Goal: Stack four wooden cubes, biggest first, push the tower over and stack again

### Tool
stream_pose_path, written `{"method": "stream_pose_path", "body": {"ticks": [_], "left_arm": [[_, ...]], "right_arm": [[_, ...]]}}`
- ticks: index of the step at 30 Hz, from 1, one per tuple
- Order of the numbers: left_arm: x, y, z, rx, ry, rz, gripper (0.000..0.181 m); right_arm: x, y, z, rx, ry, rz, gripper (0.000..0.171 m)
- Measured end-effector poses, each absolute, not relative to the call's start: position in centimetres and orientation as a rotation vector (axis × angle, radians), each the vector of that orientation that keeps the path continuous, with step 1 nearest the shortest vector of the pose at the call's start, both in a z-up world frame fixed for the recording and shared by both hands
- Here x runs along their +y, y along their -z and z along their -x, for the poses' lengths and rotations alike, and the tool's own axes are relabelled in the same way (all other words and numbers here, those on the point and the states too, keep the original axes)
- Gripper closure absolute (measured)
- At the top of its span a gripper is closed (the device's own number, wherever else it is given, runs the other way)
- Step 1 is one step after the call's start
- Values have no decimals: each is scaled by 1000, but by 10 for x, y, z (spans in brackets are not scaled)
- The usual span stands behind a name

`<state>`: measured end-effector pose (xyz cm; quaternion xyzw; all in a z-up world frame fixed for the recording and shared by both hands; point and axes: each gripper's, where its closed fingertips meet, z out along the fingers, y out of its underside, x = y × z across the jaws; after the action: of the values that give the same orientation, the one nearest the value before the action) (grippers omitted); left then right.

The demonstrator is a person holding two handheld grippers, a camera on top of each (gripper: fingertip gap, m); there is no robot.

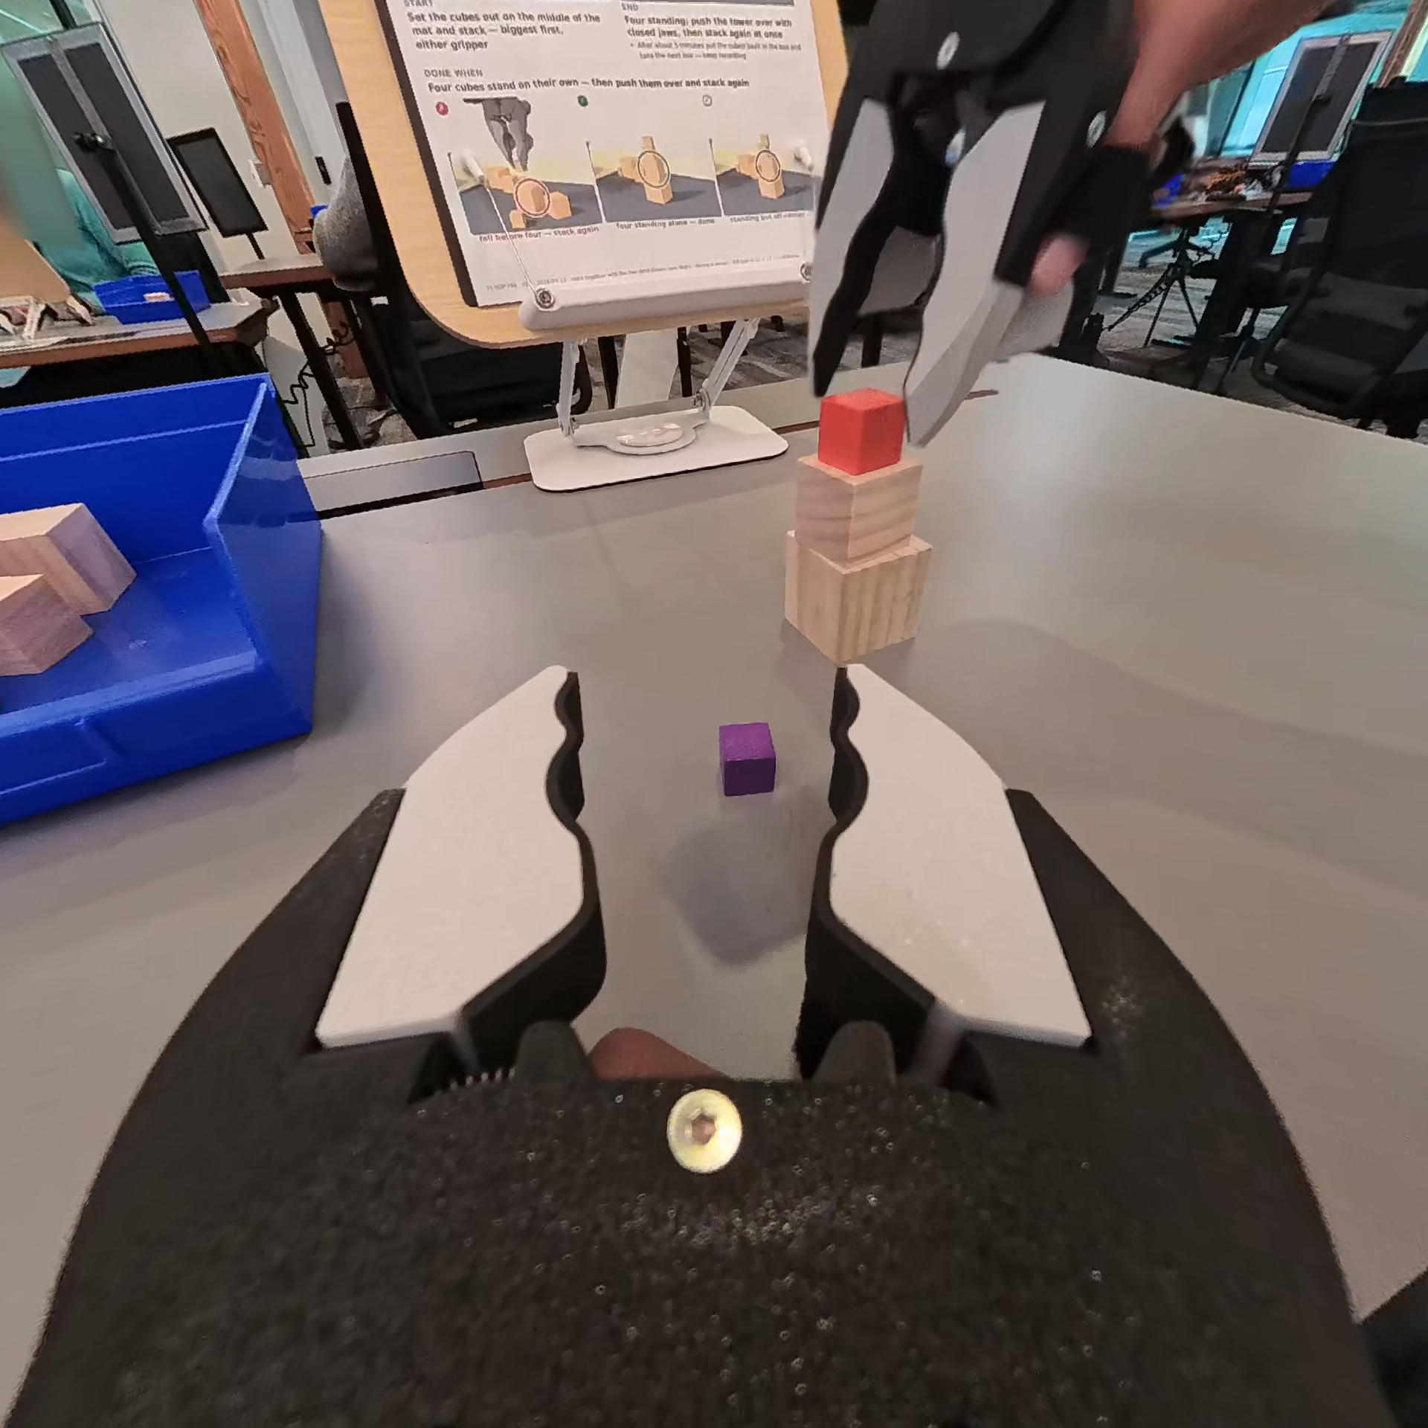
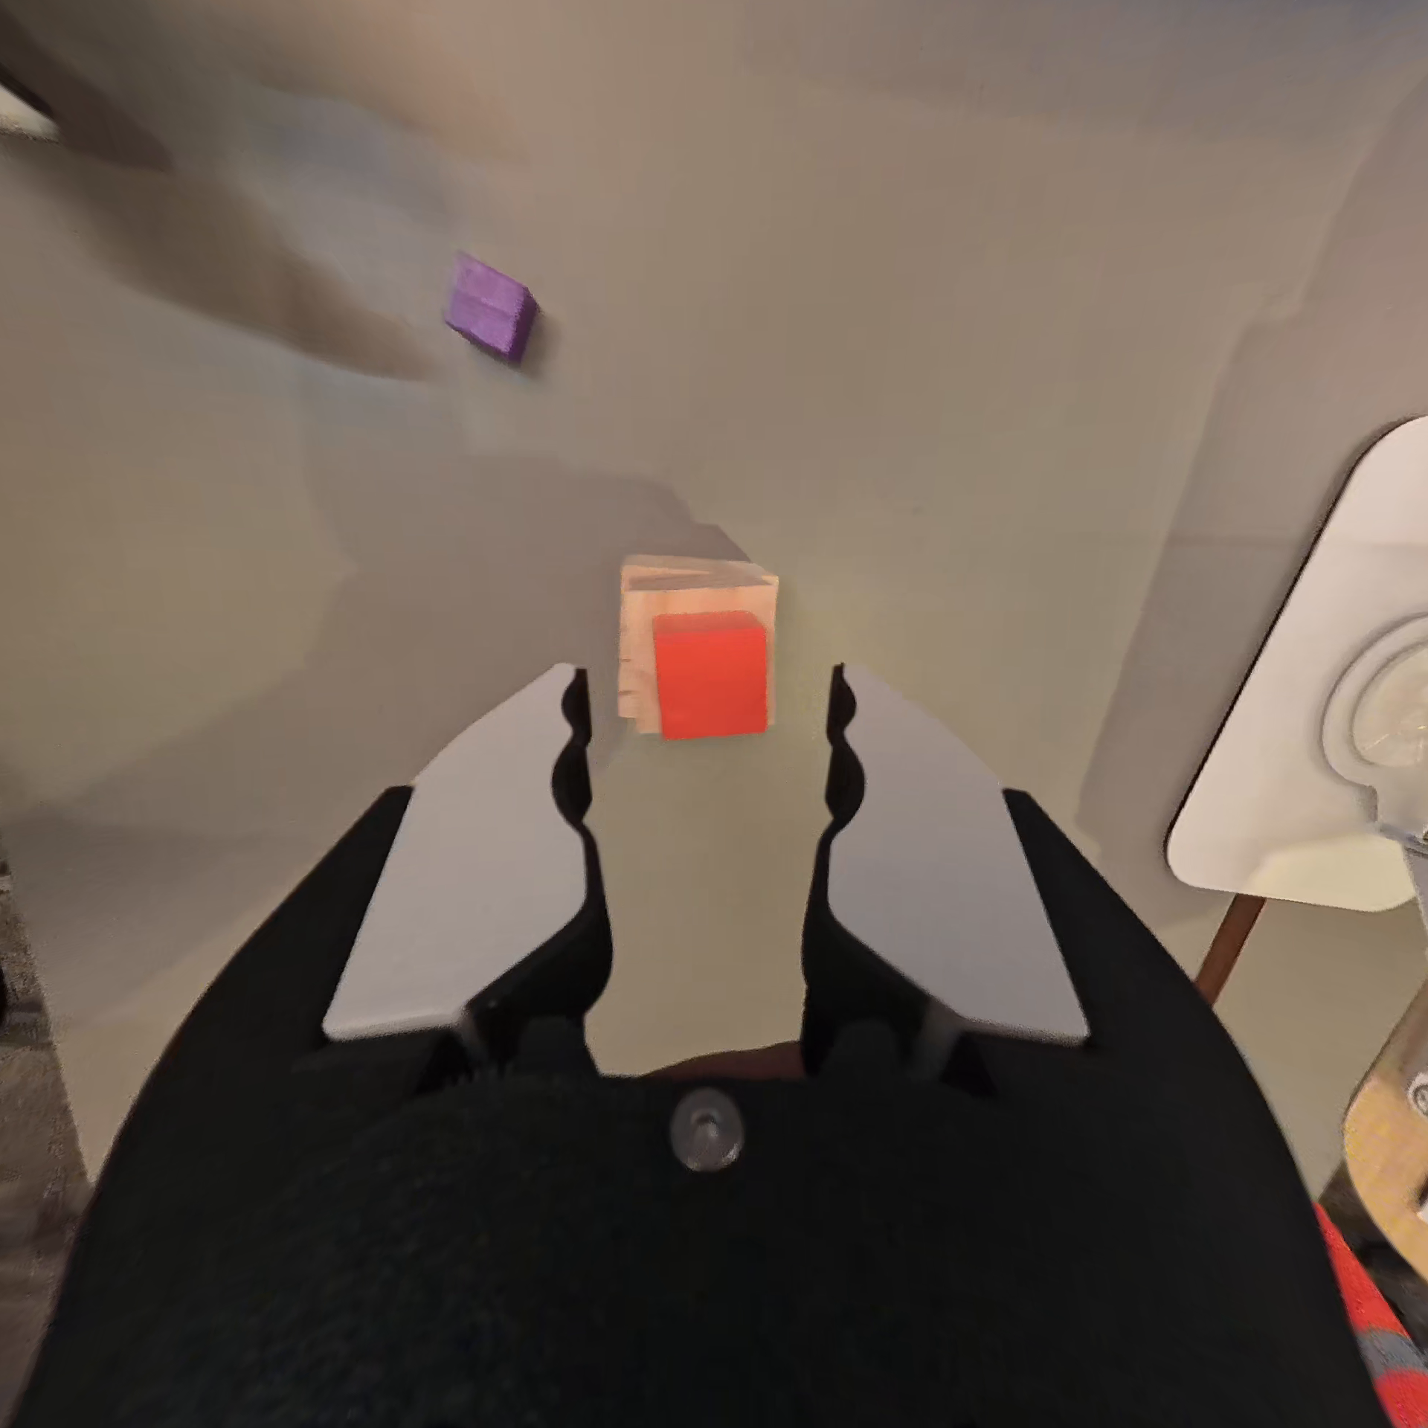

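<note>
The small purple wooden cube (image 1: 746, 758) lies on the grey worktop (image 1: 1120, 618) near the three-cube tower (image 1: 856, 541), ahead of the left gripper (image 1: 705, 688), jaws spread. Light, rigid, probably slick: pinch opposite flat faces. Right gripper (image 2: 707, 680), jaws spread, hangs above the tower.

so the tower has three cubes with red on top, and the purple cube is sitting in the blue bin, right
Not quite. The purple cube lies on the grey table, in front of the left gripper, not in the blue bin. The left wrist view shows this. Three cubes, red cube on top, is correct.
</note>
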<state>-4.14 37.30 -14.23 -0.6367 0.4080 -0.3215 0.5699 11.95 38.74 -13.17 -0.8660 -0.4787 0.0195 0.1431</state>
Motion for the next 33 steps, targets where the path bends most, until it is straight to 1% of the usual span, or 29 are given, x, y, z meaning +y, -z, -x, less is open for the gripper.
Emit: {"method": "stream_pose_path", "body": {"ticks": [3, 6, 7, 9, 10, 11, 13, 15, 18, 22, 24, 30, 32, 33], "left_arm": [[374, 141, 43, 945, 773, 1494, 120], [375, 138, 46, 933, 773, 1484, 119], [375, 137, 47, 929, 768, 1481, 119], [376, 134, 50, 920, 762, 1476, 118], [376, 132, 50, 915, 759, 1476, 118], [376, 132, 51, 914, 758, 1476, 118], [377, 131, 52, 906, 744, 1475, 117], [379, 131, 51, 899, 735, 1478, 117], [380, 132, 50, 892, 739, 1489, 117], [382, 135, 49, 890, 716, 1502, 118], [389, 140, 53, 876, 659, 1533, 118], [388, 143, 55, 866, 713, 1566, 118], [392, 143, 58, 854, 709, 1573, 118], [394, 143, 60, 846, 709, 1574, 119]], "right_arm": [[379, 91, -115, -1272, 3, 2348, 115], [358, 55, -108, -1050, 115, 2124, 118], [348, 49, -110, -952, 178, 2059, 121], [324, 48, -117, -734, 289, 1951, 120], [312, 49, -123, -587, 325, 1897, 127], [300, 56, -128, -466, 344, 1859, 127], [274, 78, -148, -222, 424, 1844, 121], [252, 103, -155, -24, 399, 1842, 110], [229, 137, -153, 157, 383, 1824, 108], [216, 166, -150, 225, 435, 1877, 100], [212, 162, -152, 256, 445, 1852, 102], [216, 164, -148, 233, 418, 1871, 101], [232, 159, -129, 113, 328, 1889, 102], [245, 159, -107, -22, 237, 1932, 107]]}}
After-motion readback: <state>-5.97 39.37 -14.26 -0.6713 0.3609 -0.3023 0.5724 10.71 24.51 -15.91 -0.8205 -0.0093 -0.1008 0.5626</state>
